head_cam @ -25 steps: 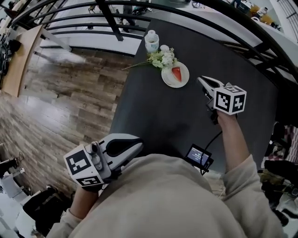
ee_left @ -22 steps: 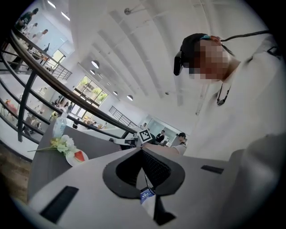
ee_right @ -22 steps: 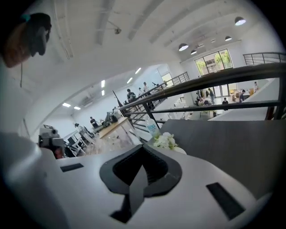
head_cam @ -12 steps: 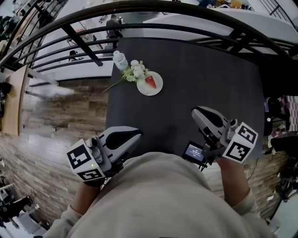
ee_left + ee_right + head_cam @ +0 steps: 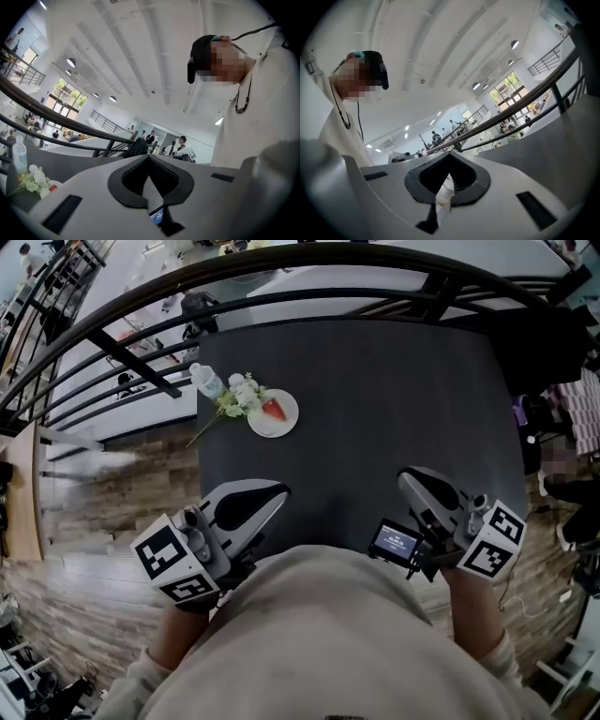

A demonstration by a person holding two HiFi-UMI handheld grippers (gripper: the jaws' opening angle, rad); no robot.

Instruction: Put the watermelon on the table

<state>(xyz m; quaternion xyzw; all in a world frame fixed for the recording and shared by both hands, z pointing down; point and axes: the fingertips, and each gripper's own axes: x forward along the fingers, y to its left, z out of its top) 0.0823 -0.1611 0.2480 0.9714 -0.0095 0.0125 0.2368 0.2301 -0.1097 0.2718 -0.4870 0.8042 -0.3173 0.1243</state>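
A red watermelon slice [image 5: 274,410] lies on a small white plate [image 5: 284,424] at the far left of the dark table [image 5: 394,399]. The slice shows as a red speck [image 5: 53,188] low at the left of the left gripper view. My left gripper [image 5: 278,492] is held close to the person's body at the table's near edge, jaws shut and empty. My right gripper [image 5: 409,477] is also close to the body and is shut with nothing in it. In each gripper view the jaws, left [image 5: 149,157] and right [image 5: 449,155], meet at their tips. Both grippers are far from the plate.
White flowers [image 5: 237,397] and a clear bottle [image 5: 207,382] stand beside the plate at the table's left edge. A small lit screen [image 5: 395,542] on a cable hangs by the right gripper. A black railing [image 5: 309,257] curves beyond the table. People stand far off [image 5: 180,145].
My right gripper has drawn back from near the plate to the table's near edge, close to the body. The left gripper shifted a little. The plate, flowers and bottle stayed put.
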